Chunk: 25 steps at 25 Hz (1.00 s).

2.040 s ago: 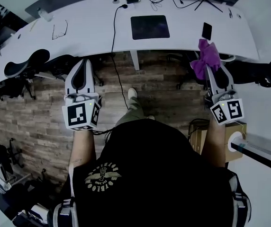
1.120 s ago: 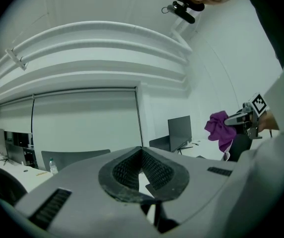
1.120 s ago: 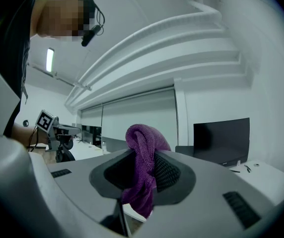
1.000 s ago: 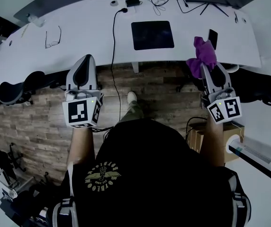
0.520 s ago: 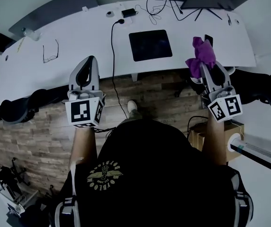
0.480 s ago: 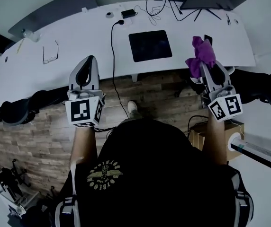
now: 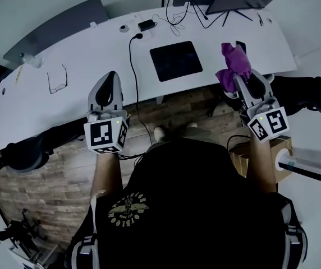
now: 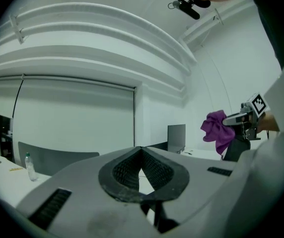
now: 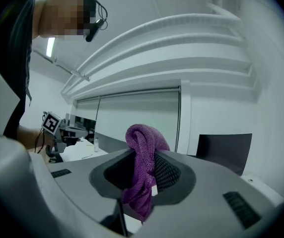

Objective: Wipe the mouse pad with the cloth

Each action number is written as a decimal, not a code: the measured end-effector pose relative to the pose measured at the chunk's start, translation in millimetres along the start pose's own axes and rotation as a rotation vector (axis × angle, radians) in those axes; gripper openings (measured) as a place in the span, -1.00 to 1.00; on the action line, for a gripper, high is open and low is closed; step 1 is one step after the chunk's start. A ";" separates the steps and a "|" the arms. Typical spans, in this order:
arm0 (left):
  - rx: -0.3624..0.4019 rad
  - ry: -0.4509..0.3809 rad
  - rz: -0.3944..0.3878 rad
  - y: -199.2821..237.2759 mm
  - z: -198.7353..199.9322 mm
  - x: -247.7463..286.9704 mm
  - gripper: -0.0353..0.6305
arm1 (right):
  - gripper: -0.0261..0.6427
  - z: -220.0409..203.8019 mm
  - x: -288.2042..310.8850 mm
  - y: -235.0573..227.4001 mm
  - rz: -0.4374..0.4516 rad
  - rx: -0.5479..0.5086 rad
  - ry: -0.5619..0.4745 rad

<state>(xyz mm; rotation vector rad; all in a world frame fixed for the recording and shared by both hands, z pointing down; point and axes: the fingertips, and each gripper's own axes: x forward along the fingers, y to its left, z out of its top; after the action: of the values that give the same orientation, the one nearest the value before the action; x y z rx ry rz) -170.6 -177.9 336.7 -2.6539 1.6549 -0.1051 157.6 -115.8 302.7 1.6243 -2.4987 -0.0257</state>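
Observation:
A dark square mouse pad point(image 7: 176, 60) lies flat on the white desk point(image 7: 93, 60), near its front edge. My right gripper point(image 7: 242, 78) is shut on a purple cloth point(image 7: 232, 64), which bunches up out of the jaws just right of the pad, over the desk's front edge. The right gripper view has the cloth point(image 9: 143, 172) pinched between the two jaws and hanging below them. My left gripper point(image 7: 109, 86) hovers at the desk's front edge, left of the pad, with its jaws closed and nothing in them; the left gripper view point(image 8: 141, 168) shows the jaws meeting.
A black cable point(image 7: 132, 66) runs across the desk left of the pad and drops to the wooden floor. Glasses point(image 7: 56, 78) lie at the left. A phone point(image 7: 241, 45) lies behind the cloth. Monitor stand and cables point(image 7: 228, 4) sit at the back. Chairs point(image 7: 303, 91) flank me.
The desk has drawn nearer and shifted in view as I step up to it. Both grippers stay raised at the desk's front edge, the right one still holding the cloth.

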 end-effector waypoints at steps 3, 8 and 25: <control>0.004 0.010 -0.009 -1.4 -3.8 5.1 -0.89 | -0.62 -3.0 2.9 -4.8 -0.012 0.003 0.006; 0.025 0.031 -0.015 2.0 -8.4 11.6 -0.89 | -0.62 -7.9 15.1 -6.3 -0.008 0.024 -0.009; 0.046 0.096 0.047 32.1 -20.9 70.8 -0.89 | -0.62 -35.2 118.7 -33.4 0.104 0.112 0.019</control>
<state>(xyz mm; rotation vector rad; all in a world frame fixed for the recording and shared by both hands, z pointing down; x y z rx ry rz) -169.6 -255.1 359.7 -2.6136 1.7182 -0.2712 145.9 -234.8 348.9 1.5240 -2.6089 0.1447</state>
